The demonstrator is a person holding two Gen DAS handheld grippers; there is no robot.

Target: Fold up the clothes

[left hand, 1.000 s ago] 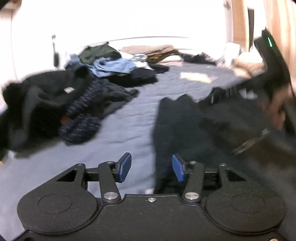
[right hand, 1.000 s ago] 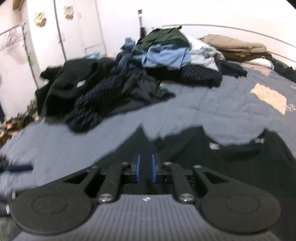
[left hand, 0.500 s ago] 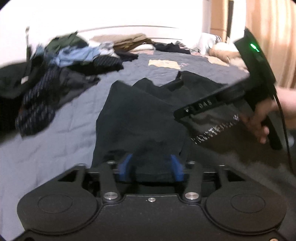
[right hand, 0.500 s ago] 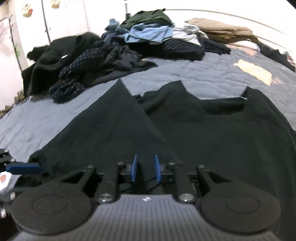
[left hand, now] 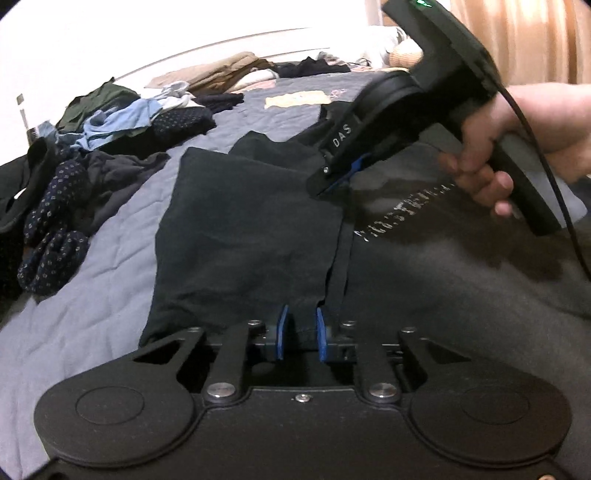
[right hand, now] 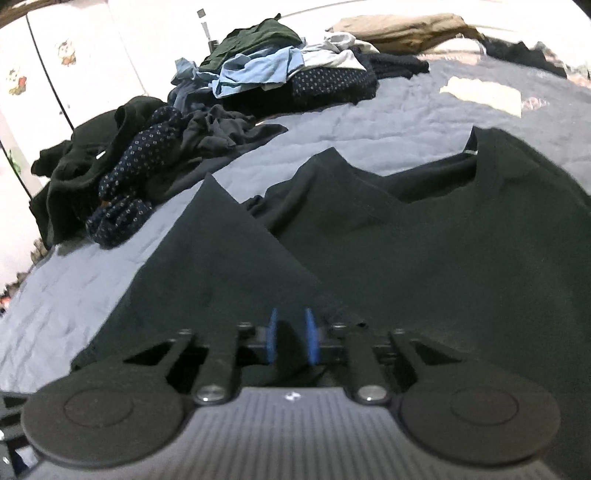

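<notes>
Both grippers sit lower and nearer the shirt than a second ago. Left wrist: left gripper (left hand: pixel 299 334) closing, jaws pinching folded shirt (left hand: pixel 251 236) hem to carry the fold; right gripper (left hand: pixel 334 181), hand-held, marked "DAS"; blurred white print unreadable. Right wrist: right gripper (right hand: pixel 290 340) clenched on shirt (right hand: pixel 424 258), spread on bed (right hand: pixel 351 129).

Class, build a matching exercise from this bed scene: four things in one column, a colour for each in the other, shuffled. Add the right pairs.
Things:
1. T-shirt
2. Quilt
3. Gripper pads
4. Folded trousers by the headboard

Colours:
A. tan
B. bright blue
C. black
D. grey-blue

Pairs: 1-C, 2-D, 3-B, 4-A
</notes>
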